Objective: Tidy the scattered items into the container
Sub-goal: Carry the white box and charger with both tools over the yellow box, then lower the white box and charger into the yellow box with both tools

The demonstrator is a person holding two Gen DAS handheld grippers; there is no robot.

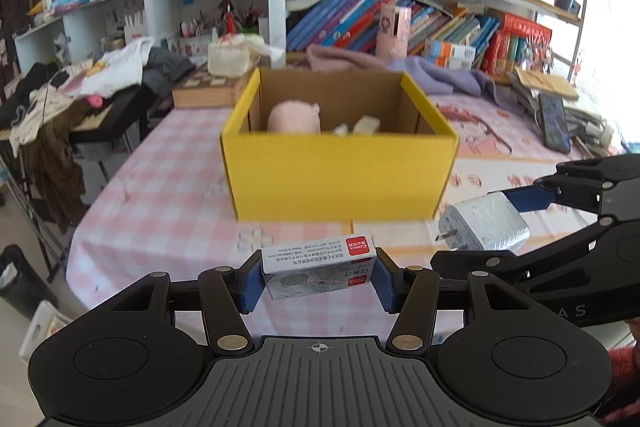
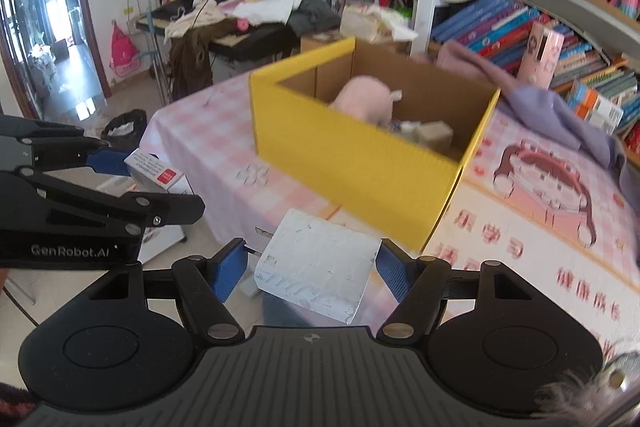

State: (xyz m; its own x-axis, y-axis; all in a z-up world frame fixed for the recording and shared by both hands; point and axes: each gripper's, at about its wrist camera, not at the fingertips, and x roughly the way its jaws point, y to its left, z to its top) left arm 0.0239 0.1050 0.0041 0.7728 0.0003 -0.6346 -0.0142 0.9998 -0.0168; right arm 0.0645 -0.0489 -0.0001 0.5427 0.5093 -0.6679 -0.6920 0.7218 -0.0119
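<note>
Carry step — left gripper (image 1: 318, 277) clamped on a staple box (image 1: 320, 267), right gripper (image 2: 310, 267) on a charger (image 2: 320, 267); yellow box (image 1: 340, 175) just ahead; next, lift both over its rim, then release.

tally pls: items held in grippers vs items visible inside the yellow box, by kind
Held, small staples box in left gripper: 1
Held, white plug adapter in right gripper: 1
In yellow box, pink plush: 1
In yellow box, small pale items, blurred: at least 2
Total: at least 5
</note>
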